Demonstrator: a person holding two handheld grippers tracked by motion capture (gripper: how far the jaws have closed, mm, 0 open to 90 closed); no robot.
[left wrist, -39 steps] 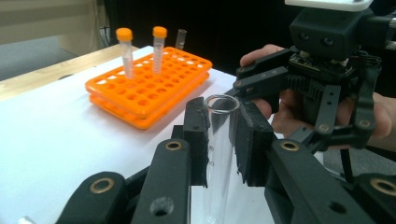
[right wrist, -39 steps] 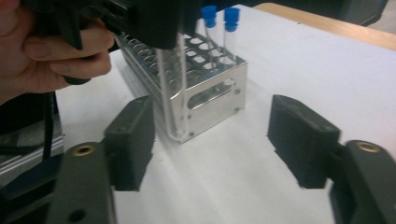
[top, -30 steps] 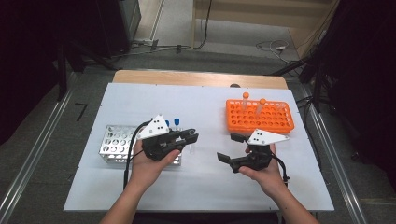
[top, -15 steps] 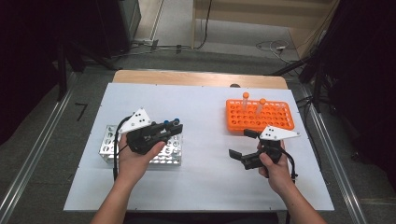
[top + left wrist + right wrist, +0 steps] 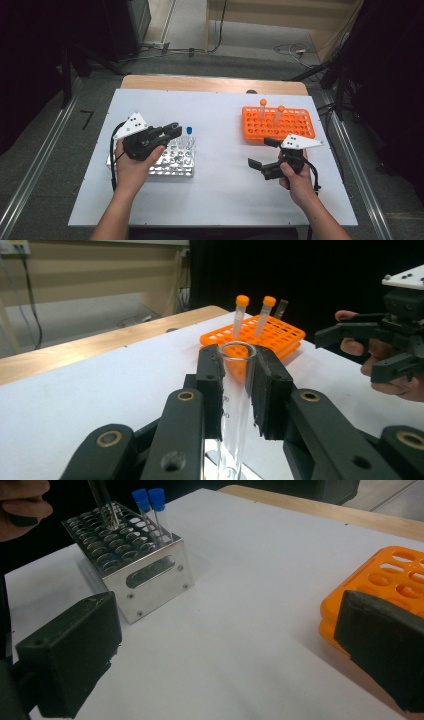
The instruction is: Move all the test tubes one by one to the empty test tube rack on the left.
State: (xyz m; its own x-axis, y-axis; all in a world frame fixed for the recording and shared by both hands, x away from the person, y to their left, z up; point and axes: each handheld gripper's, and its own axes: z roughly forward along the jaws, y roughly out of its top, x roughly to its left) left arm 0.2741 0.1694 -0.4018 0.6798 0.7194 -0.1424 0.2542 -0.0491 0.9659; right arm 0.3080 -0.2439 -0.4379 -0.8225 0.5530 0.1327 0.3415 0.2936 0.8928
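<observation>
one uncapped glass tube (image 5: 235, 390) pinched in our left tongs (image 5: 239, 385); right tongs (image 5: 225, 665) wide, empty; lower it plumb into the steel rack (image 5: 150, 575).

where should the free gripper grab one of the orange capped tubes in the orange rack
Grip the bare stem just under the cap of an orange-capped tube, coming from above with the open right gripper. The tubes stand nearly upright in the orange rack with the lower part sunk in the holes, so the top stretch is what is free, and it likely lifts straight up.
</observation>
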